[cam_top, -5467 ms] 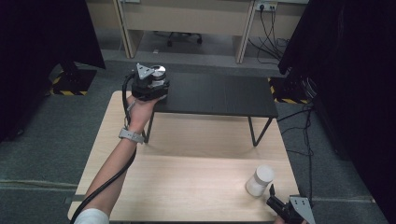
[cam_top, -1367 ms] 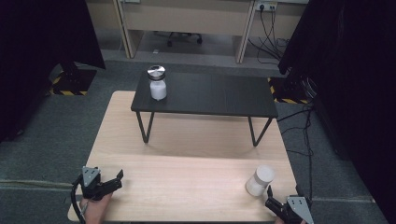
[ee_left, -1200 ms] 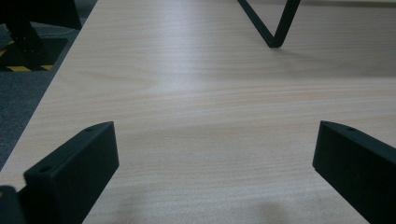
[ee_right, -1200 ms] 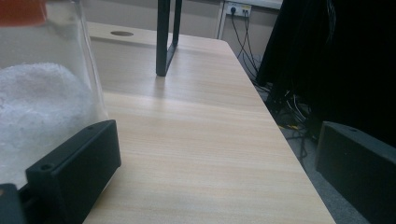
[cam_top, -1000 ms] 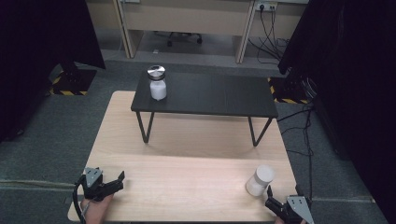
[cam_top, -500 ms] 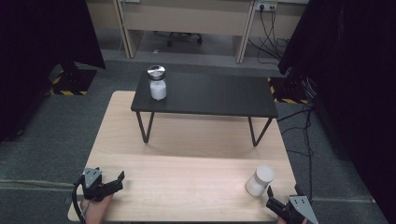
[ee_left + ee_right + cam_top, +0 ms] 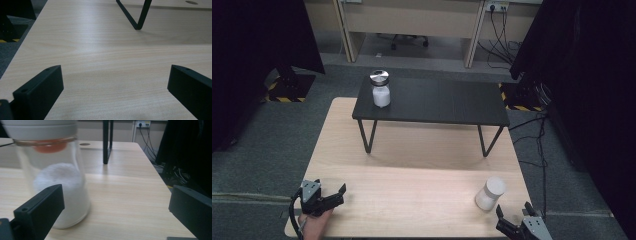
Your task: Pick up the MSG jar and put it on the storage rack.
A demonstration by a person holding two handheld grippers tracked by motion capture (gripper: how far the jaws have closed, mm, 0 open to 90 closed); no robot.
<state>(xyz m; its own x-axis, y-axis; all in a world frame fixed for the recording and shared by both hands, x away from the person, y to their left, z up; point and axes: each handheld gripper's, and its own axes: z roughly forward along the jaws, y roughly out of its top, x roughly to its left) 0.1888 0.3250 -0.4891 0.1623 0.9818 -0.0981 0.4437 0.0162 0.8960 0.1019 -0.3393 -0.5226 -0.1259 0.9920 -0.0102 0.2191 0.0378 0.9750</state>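
Observation:
A jar of white powder with a silver lid [image 7: 380, 89] stands on the left end of the low black table [image 7: 447, 102]. A second jar with a white lid [image 7: 490, 194] stands on the wooden table [image 7: 412, 195] near its front right corner. My right gripper [image 7: 513, 218] is just behind that jar, open. In the right gripper view the white-lidded jar [image 7: 57, 177] looms close ahead of the left jaw, outside my right gripper [image 7: 116, 202]. My left gripper [image 7: 339, 195] rests open at the front left, empty, as the left gripper [image 7: 115, 82] shows over bare wood.
The black table's hairpin legs [image 7: 366, 136] stand on the wooden top at mid-depth; one leg [image 7: 136, 15] is ahead of the left gripper. Dark curtains flank both sides. Cables [image 7: 539, 145] trail on the floor at the right.
Since 5.5 s ago the left gripper has let go of the silver-lidded jar on the black table and come back to the front left. Over the last second almost nothing moves.

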